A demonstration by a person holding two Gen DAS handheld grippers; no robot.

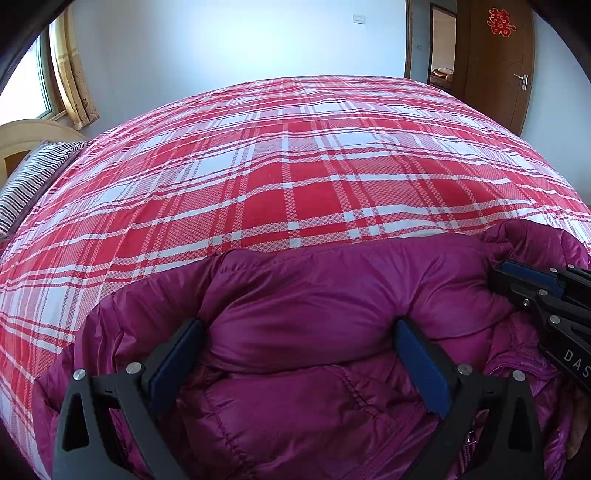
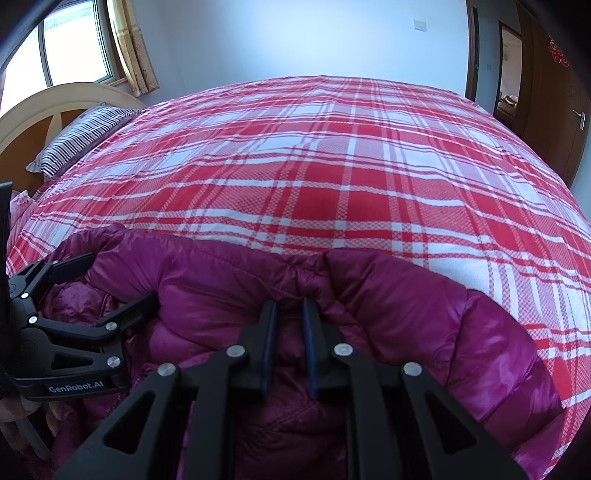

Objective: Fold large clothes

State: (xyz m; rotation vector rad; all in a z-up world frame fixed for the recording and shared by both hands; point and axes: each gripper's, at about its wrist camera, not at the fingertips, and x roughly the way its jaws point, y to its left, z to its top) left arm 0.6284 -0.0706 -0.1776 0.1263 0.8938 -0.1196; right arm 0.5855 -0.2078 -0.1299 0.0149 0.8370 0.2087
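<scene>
A shiny magenta quilted down jacket (image 1: 314,306) lies bunched at the near edge of a bed covered with a red-and-white plaid sheet (image 1: 295,166), the landmark that fills both wrist views. The black left gripper with blue pads (image 1: 295,354) hangs over the jacket with its jaws spread wide, a puffy fold of the garment bulging up between them; the pads do not press on the cloth. From the right wrist view the same left gripper (image 2: 122,284) shows at the jacket's left end, jaws apart over crumpled lining. The black right gripper (image 2: 290,321) has its jaws drawn nearly together, pinching a gathered ridge of the jacket's fabric near the garment's far edge, where it meets the plaid sheet. In the left wrist view the right gripper (image 1: 496,275) reaches in from the jacket's right side. At the far left corner of the bed rests a dark-and-white striped pillow (image 2: 81,140) against a pale curved wooden headboard (image 2: 55,99). Beyond the bed's far right corner stands a brown wooden door (image 1: 495,70) bearing a red paper ornament (image 1: 500,22).
</scene>
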